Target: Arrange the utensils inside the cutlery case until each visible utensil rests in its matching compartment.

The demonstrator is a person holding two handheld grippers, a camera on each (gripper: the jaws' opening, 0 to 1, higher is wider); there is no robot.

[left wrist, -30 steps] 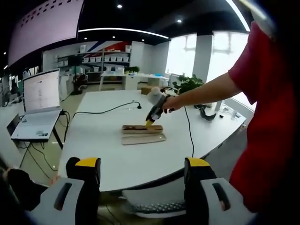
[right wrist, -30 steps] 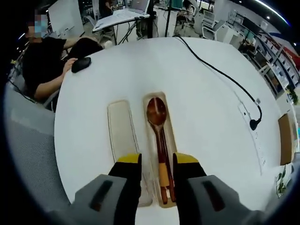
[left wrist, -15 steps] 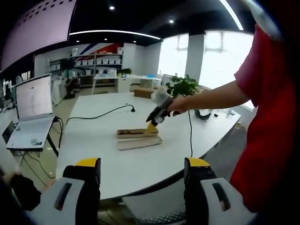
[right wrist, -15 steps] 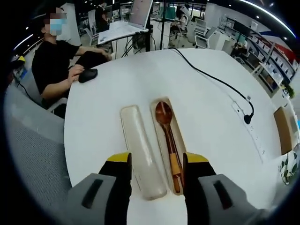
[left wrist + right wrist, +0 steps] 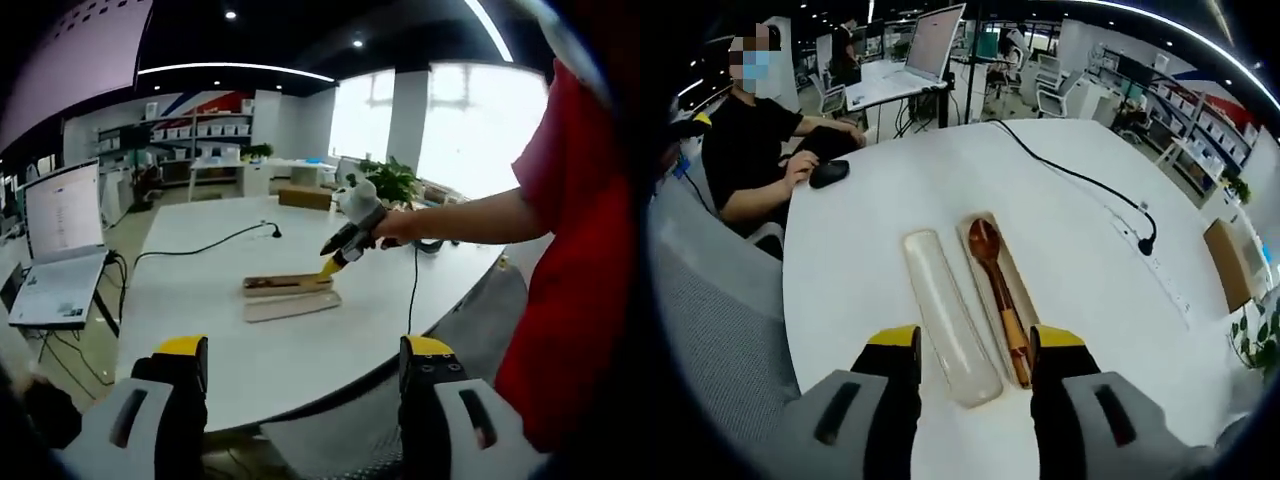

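On the white round table point(image 5: 870, 270) lies an open cutlery case point(image 5: 992, 290) holding a wooden spoon point(image 5: 997, 288) and what look like chopsticks beside it. The case's pale lid point(image 5: 948, 315) lies alongside on its left. My right gripper point(image 5: 974, 345) hovers open above the near ends of lid and case, holding nothing. In the left gripper view the case point(image 5: 287, 285) and lid point(image 5: 292, 306) sit mid-table, with the right gripper point(image 5: 333, 264) poised just above their right end in a person's hand. My left gripper point(image 5: 302, 350) stands open, well back from the table, empty.
A black cable point(image 5: 1070, 172) runs across the table's far side. A seated person in black point(image 5: 750, 150) rests a hand by a mouse point(image 5: 828, 173) at the left edge. A laptop point(image 5: 60, 240) stands on a side desk. A red sleeve point(image 5: 580, 250) is at the right.
The right gripper has lifted and drawn back from the case, its jaws wider apart than a second ago. The left gripper's view has shifted slightly; the case and lid lie as before.
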